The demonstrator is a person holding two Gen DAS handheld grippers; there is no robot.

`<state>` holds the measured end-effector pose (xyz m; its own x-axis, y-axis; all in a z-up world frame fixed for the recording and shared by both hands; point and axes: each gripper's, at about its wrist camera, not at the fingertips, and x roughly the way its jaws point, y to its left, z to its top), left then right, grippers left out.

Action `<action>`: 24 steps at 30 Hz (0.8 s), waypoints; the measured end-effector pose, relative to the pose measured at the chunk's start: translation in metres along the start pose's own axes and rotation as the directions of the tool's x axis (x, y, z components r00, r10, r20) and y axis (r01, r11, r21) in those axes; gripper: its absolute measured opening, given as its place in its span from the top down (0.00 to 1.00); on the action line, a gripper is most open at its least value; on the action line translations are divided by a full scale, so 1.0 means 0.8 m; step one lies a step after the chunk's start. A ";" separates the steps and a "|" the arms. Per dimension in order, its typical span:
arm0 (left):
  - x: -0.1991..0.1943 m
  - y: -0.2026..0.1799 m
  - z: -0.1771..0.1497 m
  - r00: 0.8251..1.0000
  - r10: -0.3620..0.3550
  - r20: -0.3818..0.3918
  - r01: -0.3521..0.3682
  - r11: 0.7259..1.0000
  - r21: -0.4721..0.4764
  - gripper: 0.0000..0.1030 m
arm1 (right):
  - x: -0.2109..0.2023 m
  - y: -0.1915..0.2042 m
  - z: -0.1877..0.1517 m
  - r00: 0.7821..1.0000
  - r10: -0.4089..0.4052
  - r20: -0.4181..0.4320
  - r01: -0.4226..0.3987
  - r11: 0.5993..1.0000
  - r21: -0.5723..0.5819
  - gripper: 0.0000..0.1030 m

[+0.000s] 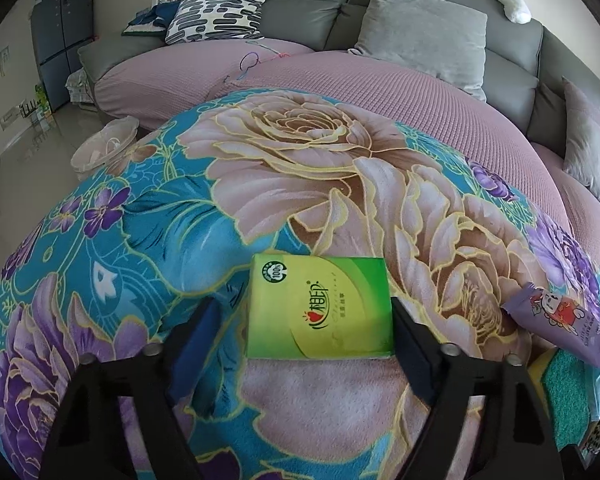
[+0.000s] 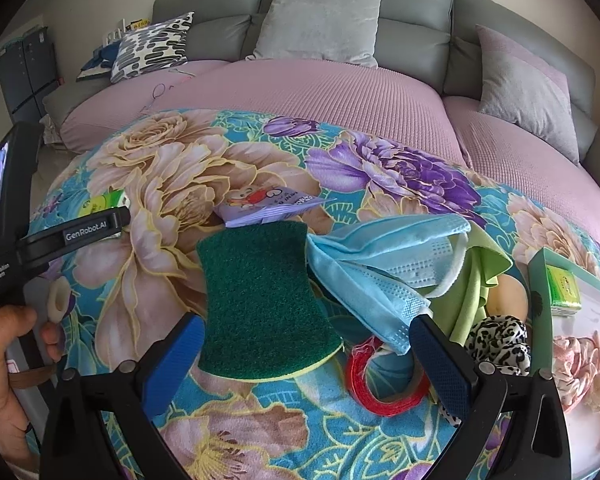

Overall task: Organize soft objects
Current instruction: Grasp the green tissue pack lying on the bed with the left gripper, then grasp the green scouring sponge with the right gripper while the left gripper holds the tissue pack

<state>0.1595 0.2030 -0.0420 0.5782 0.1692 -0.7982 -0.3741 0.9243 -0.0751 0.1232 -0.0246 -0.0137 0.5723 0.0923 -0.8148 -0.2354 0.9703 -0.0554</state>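
Spread left fingers (image 1: 300, 320) straddle a green tissue pack (image 1: 319, 307), ungripped; right fingers (image 2: 308, 344) spread over a green scouring sponge (image 2: 262, 300); most items unsorted.

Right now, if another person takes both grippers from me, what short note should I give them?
Left gripper: open around the green tissue pack; its right pad sits at the pack's edge, the left is apart.
Right gripper: open, above the green sponge, holding nothing.
On the flowered blanket: purple packet, blue masks, green cloth, red ring, spotted hair tie.
Done: the box at the right already holds a tissue pack and pink things.
Left: the rest.
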 end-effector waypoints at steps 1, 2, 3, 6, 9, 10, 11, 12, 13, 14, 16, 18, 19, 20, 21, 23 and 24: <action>0.000 0.000 0.000 1.000 0.000 0.004 0.000 1.000 -0.002 0.32 | 0.001 0.001 0.000 1.000 0.001 -0.003 -0.001 1.000 -0.005 0.00; -0.001 0.000 0.000 1.000 0.001 0.005 -0.001 1.000 -0.003 0.36 | 0.001 0.002 0.000 1.000 0.001 -0.004 -0.001 1.000 -0.008 0.00; -0.002 0.000 0.001 1.000 0.006 0.006 -0.006 1.000 -0.002 0.37 | 0.002 0.003 0.000 1.000 0.001 -0.006 -0.001 1.000 -0.010 0.00; -0.003 -0.002 -0.001 1.000 0.008 0.001 -0.008 1.000 0.008 0.37 | 0.002 0.004 -0.001 1.000 0.003 -0.006 -0.003 1.000 -0.013 0.00; -0.006 -0.005 -0.003 1.000 0.012 -0.024 -0.012 1.000 0.015 0.37 | 0.003 0.005 0.000 1.000 0.013 -0.005 -0.013 1.000 -0.014 0.00; -0.008 -0.006 -0.003 0.999 0.014 -0.029 -0.014 1.000 0.016 0.37 | 0.003 0.005 -0.001 1.000 0.019 -0.005 -0.019 1.000 -0.014 0.00; -0.010 -0.008 -0.004 0.999 0.013 -0.034 -0.013 1.000 0.019 0.37 | 0.004 0.005 -0.001 1.000 0.029 -0.008 -0.029 0.999 -0.014 0.00; -0.012 -0.010 -0.005 0.999 0.013 -0.038 -0.012 1.000 0.021 0.37 | 0.006 0.006 -0.001 0.999 0.036 -0.013 -0.036 0.999 -0.015 0.00; -0.016 -0.012 -0.006 0.999 0.012 -0.041 -0.011 1.000 0.022 0.37 | 0.007 0.007 -0.002 0.999 0.041 -0.017 -0.042 0.999 -0.016 0.00; -0.019 -0.014 -0.007 0.999 0.012 -0.042 -0.011 1.000 0.019 0.37 | 0.008 0.008 -0.002 0.999 0.045 -0.019 -0.045 0.999 -0.016 0.00; -0.024 -0.014 -0.010 0.999 0.014 -0.053 -0.013 1.000 0.005 0.37 | 0.009 0.009 -0.003 0.999 0.048 -0.019 -0.049 0.999 -0.017 0.00; -0.030 -0.013 -0.013 0.998 0.019 -0.065 -0.020 1.000 -0.007 0.37 | 0.010 0.011 -0.003 0.998 0.055 -0.016 -0.055 0.998 -0.022 0.03; -0.032 -0.013 -0.015 0.997 0.024 -0.069 -0.024 1.000 -0.010 0.37 | 0.010 0.012 -0.003 0.998 0.058 -0.014 -0.058 0.998 -0.024 0.07; -0.035 -0.013 -0.018 0.997 0.026 -0.072 -0.027 1.000 -0.012 0.37 | 0.011 0.013 -0.003 0.998 0.060 -0.012 -0.061 0.998 -0.027 0.08; -0.037 -0.013 -0.020 0.997 0.028 -0.075 -0.029 1.000 -0.012 0.37 | 0.012 0.014 -0.004 0.998 0.062 -0.012 -0.063 0.998 -0.029 0.11; -0.041 -0.013 -0.025 0.996 0.030 -0.081 -0.032 0.999 -0.012 0.37 | 0.014 0.017 -0.004 0.998 0.063 -0.016 -0.063 0.997 -0.036 0.16; -0.043 -0.013 -0.026 0.996 0.029 -0.082 -0.030 0.999 -0.012 0.37 | 0.016 0.019 -0.004 0.998 0.062 -0.017 -0.063 0.997 -0.041 0.18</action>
<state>0.1287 0.1806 -0.0263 0.5053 0.1675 -0.8465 -0.4000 0.9147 -0.0577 0.1244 -0.0098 -0.0265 0.5430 0.1486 -0.8265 -0.3031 0.9526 -0.0279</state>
